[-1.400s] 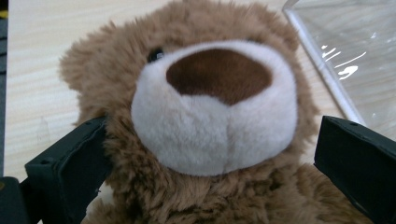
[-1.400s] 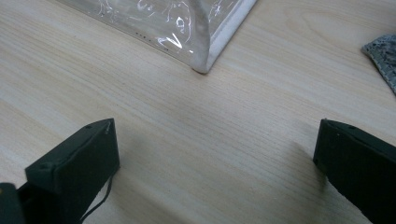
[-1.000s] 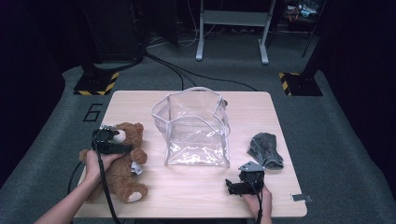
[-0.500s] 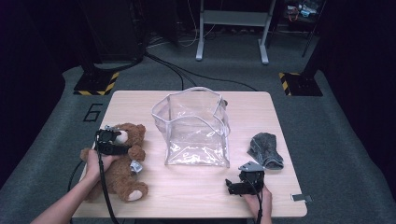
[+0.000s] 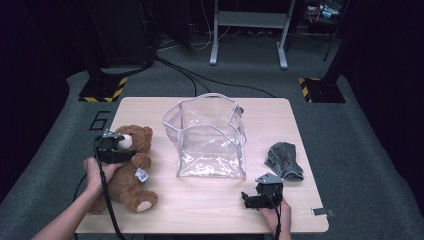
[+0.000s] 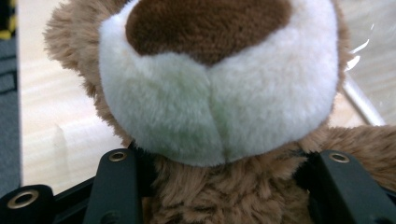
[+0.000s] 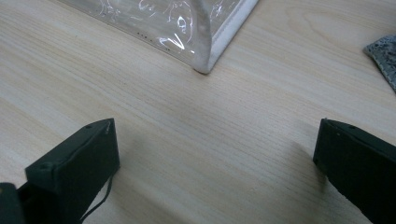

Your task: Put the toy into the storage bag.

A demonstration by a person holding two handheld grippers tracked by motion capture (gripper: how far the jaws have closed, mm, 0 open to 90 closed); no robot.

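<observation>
Half the teddy bear [image 6: 219, 93] cropped, claw [image 6: 224, 186] squeezing neck

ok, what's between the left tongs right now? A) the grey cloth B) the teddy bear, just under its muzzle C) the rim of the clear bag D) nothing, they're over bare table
B: in the left gripper view the jaws of the left tongs sit on either side of the teddy bear, pressed into the fur just below its white muzzle.
</observation>
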